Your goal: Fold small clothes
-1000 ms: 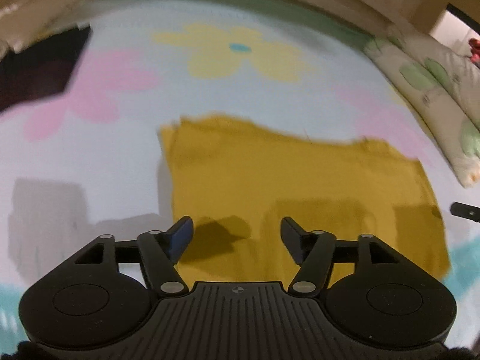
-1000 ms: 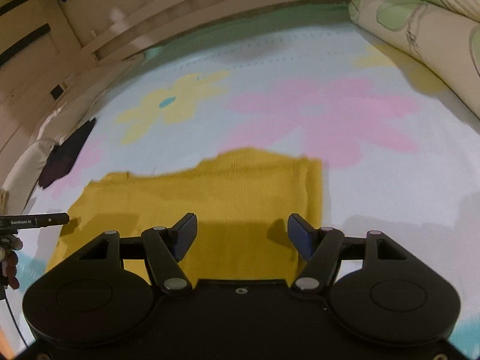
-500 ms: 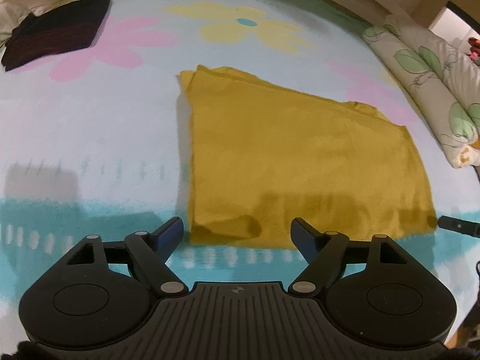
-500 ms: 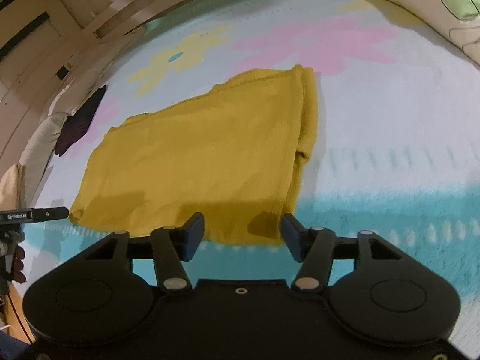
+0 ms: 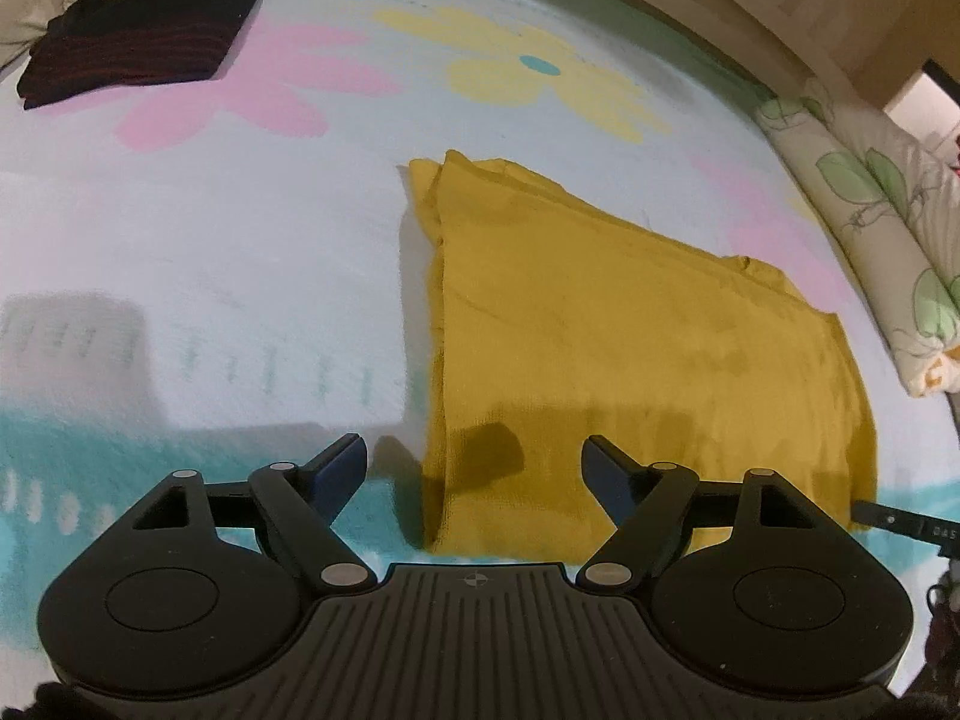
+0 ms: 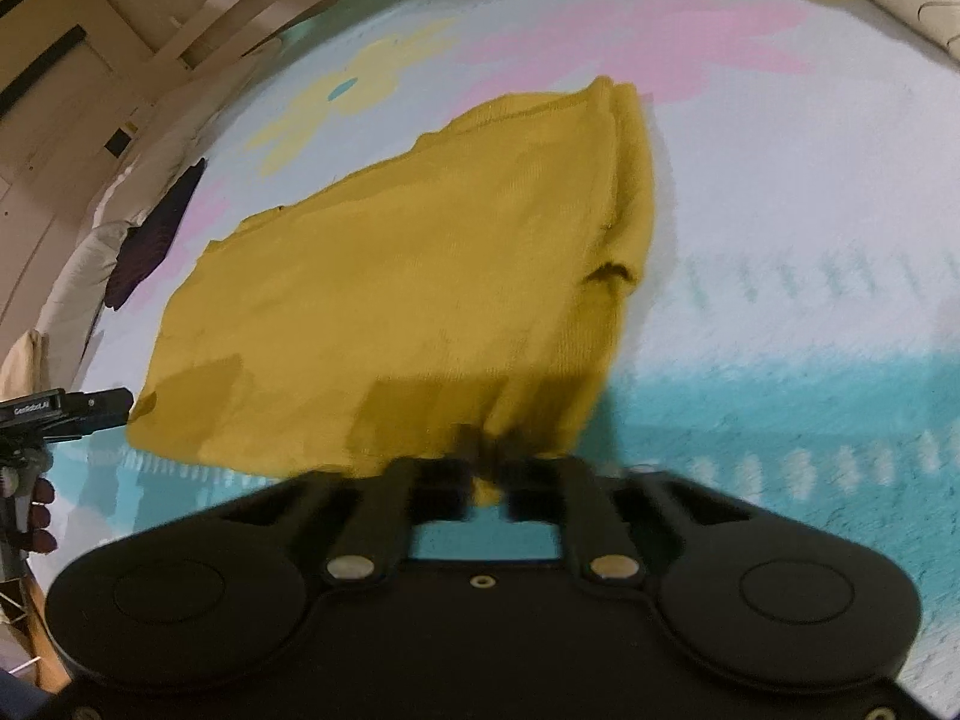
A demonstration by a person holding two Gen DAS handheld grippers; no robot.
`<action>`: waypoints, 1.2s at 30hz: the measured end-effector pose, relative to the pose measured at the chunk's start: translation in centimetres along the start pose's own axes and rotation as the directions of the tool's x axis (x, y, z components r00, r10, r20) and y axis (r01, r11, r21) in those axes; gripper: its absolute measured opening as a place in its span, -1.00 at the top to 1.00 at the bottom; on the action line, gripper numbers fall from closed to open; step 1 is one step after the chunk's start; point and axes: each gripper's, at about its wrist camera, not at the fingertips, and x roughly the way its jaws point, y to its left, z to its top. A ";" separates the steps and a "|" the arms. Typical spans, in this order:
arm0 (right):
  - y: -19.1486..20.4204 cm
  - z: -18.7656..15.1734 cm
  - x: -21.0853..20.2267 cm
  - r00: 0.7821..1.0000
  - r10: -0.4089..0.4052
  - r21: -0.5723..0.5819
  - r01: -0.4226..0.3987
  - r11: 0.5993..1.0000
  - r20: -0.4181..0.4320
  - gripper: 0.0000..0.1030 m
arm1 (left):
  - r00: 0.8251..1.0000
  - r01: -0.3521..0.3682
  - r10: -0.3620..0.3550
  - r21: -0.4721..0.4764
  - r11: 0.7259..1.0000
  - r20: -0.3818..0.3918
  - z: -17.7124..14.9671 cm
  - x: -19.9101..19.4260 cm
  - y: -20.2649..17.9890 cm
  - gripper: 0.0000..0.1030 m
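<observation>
1 yellow garment (image 5: 630, 348); right gripper (image 6: 487, 468) clenched on hem; left gripper (image 5: 474, 462) released.

We see the left gripper (image 5: 474, 468) as a matte black tool: a ribbed central housing with a small crosshair mark near its far edge, flanked by two round lobes, each with a shallow circular recess. Angled black link arms carry silver pivot pins, and the fingers (image 5: 606, 468) taper to wedges with dark blue inner faces. The right gripper (image 6: 486, 468) has the same black build, but its central body is smooth, with one small screw at the middle and silver pins on its links. At the left edge of the right wrist view, a black bar bears small white lettering, and fingertips of a hand (image 6: 39, 519) show just below it.
</observation>
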 end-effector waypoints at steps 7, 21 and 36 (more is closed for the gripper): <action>-0.6 1.0 -2.7 0.996 -0.071 -0.026 0.073 0.997 0.050 0.79 | 0.998 0.055 -0.054 0.080 0.995 -0.018 -0.5 0.5 -2.0 -0.51; -0.5 0.8 -1.7 0.996 -0.090 -0.051 0.090 0.995 0.009 0.79 | 0.997 0.038 -0.031 0.100 0.994 -0.074 -0.3 1.0 -2.5 0.62; -0.4 0.9 -1.1 0.995 -0.098 -0.080 0.096 0.992 -0.019 0.79 | 0.990 -0.019 0.046 0.202 0.979 -0.132 -0.9 1.4 -3.2 0.90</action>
